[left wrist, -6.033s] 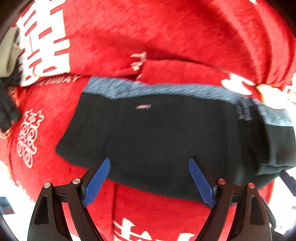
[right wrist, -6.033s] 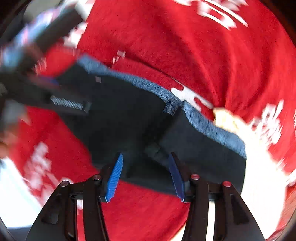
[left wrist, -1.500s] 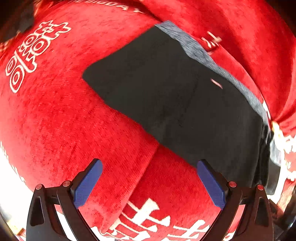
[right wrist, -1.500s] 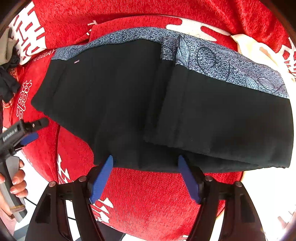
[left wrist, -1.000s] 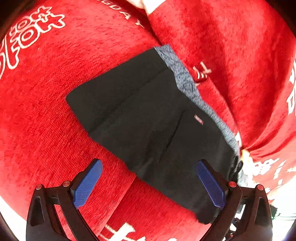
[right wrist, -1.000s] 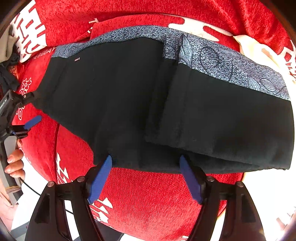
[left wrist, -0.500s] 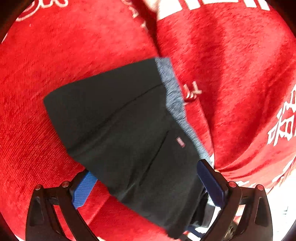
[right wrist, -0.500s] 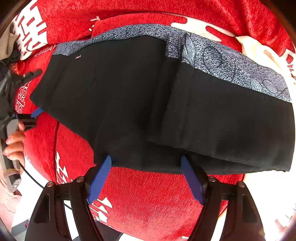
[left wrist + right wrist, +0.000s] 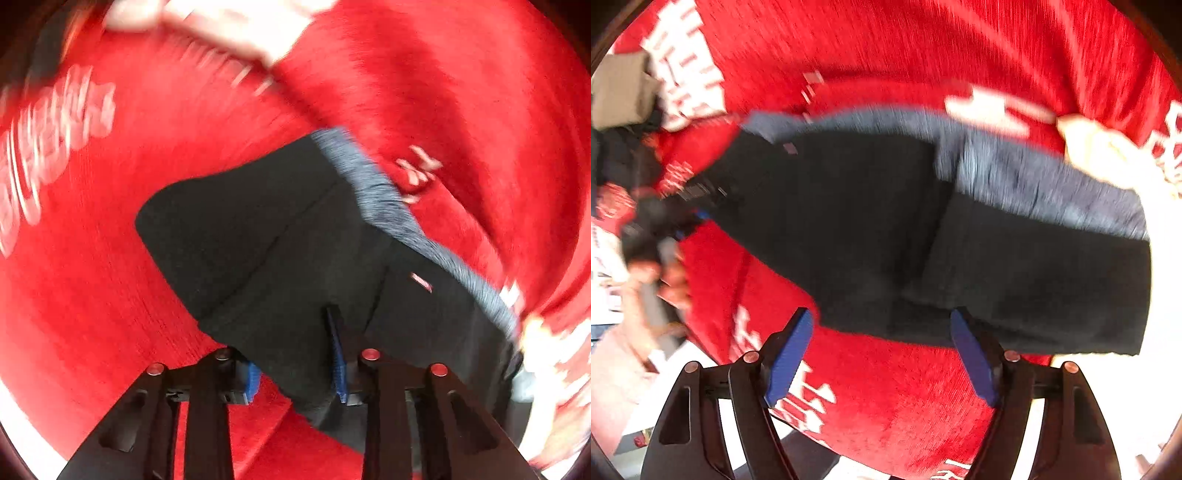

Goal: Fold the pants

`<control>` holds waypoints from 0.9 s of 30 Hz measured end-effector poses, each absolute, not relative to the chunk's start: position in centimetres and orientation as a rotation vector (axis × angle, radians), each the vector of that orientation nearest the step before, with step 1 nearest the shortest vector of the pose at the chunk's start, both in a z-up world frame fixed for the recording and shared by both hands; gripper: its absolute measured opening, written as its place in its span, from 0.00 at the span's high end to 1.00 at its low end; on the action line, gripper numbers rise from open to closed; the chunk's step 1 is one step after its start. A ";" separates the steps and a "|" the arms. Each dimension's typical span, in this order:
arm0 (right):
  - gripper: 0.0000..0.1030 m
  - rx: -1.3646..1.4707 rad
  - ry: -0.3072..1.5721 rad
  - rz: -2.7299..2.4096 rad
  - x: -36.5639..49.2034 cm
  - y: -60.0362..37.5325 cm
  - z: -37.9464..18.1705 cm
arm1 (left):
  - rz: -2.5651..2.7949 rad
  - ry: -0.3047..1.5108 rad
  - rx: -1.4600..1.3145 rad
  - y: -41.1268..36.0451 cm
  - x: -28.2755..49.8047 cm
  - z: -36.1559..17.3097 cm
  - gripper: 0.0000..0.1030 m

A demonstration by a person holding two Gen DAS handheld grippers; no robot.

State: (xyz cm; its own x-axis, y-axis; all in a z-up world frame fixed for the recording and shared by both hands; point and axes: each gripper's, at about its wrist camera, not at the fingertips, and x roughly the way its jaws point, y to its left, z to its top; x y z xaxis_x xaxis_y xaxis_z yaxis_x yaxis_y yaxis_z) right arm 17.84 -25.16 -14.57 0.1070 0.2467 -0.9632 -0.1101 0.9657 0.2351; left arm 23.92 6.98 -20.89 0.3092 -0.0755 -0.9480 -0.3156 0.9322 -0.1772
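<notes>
Left gripper (image 9: pixel 295 354) is clamped on black fabric pants with grey patterned waistband (image 9: pixel 280 236); right gripper (image 9: pixel 882 350) is spread, unloaded. Fold step judged begun; lifting the pinched edge across is called for.

The pants (image 9: pixel 871 229) are lying on the sofa cover (image 9: pixel 894 398), their right part folded over the middle; the waistband (image 9: pixel 1045 192) is running along the far edge.
</notes>
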 end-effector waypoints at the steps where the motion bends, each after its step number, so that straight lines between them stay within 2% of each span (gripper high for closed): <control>1: 0.23 0.141 1.416 0.284 18.5 -25.5 -13.4 | 0.154 1.210 -0.212 5.1 23.9 -19.7 0.71; 4: 0.23 0.235 1.381 0.364 21.6 -25.6 -10.9 | 0.106 1.036 0.188 -0.6 22.5 -16.7 0.71; 8: 0.23 0.302 1.359 0.492 27.6 -22.4 -9.3 | 0.046 0.917 0.415 -3.6 20.8 -15.8 0.71; 14: 0.22 0.308 1.497 0.769 34.6 -12.2 -10.9 | 0.015 0.918 0.463 -4.0 21.1 -16.5 0.71; 20: 0.23 0.162 1.650 0.764 36.9 -5.1 -16.5 | 0.004 0.910 0.455 -4.2 21.0 -16.7 0.71; 22: 0.75 0.156 1.687 0.738 37.1 -4.6 -18.2 | 0.001 0.916 0.458 -4.2 21.0 -16.8 0.71; 23: 0.80 0.164 1.690 0.724 37.1 -4.7 -18.5 | 0.000 0.932 0.449 -4.1 21.1 -16.8 0.71; 27: 0.80 0.268 1.583 0.769 35.5 -7.6 -16.1 | -0.036 0.892 0.428 -4.7 20.2 -14.5 0.71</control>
State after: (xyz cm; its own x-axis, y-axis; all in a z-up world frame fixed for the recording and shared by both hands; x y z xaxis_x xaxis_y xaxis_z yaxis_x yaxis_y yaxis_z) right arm 35.49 -7.57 -16.15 -0.1806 0.5845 -0.7910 -0.2610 0.7470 0.6115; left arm 20.19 -4.73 -14.54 0.6334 0.1451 -0.7601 0.2063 0.9150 0.3466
